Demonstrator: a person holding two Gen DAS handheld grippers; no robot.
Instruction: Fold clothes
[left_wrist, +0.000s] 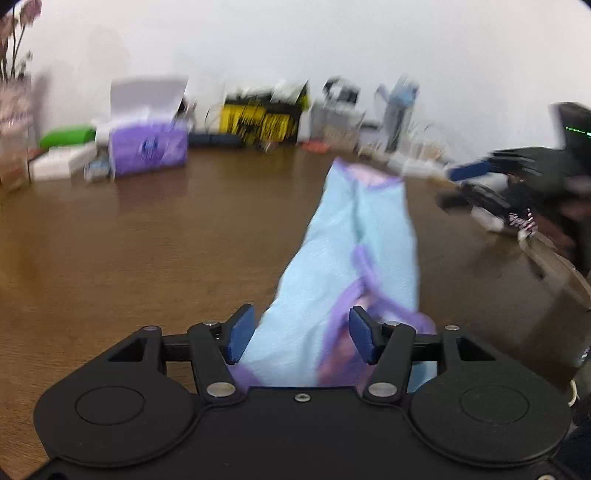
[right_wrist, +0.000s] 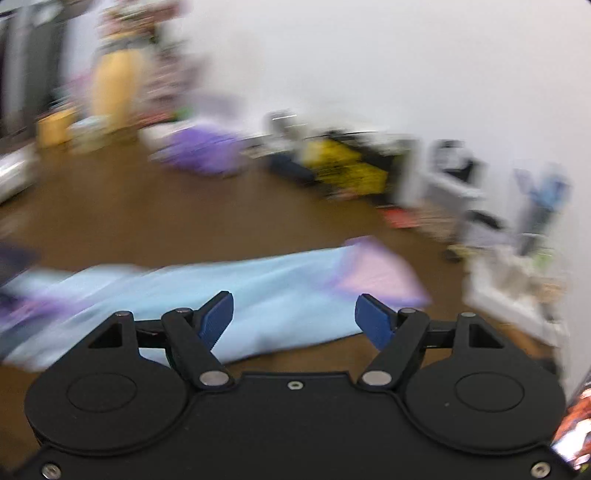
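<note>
Garment (left_wrist: 354, 236), light blue with purple trim and a pink patch at the far end, laid out long and narrow on brown worktop (left_wrist: 147, 240). From left wrist view: long axis runs straight ahead, away from left hand-held gripper (left_wrist: 301, 338), near end passing between its blue pads (left_wrist: 242, 334) and under the body. Pads spread apart, cloth lying loose in the gap, not pinched as far as visible; whether any fold is caught lower down cannot be told.

From right wrist view: same garment (right_wrist: 236, 291) lies crosswise, long axis left to right, pink-purple end to the right. Right hand-held gripper (right_wrist: 293, 319) above and just near the long edge, pads wide apart, nothing held. Also seen blurred at far right of left view (left_wrist: 476, 170), well off to the side of the far end.

Judged: left hand-held gripper nearer, already at the near short end; right one closer to the pink far end. Next move likely turns on closing left on near end, and bringing that end along the long axis toward the far end, or grabbing both ends. Fold not yet started by the look of it.

Writing: none readable. Heavy motion blur. Purple-white box (left_wrist: 147, 147), yellow-black packaging (left_wrist: 262, 118), green thing (left_wrist: 66, 134) along the wall; printing present, illegible. Green lit marks on dark device at right edge (left_wrist: 576, 129), unreadable.
</note>
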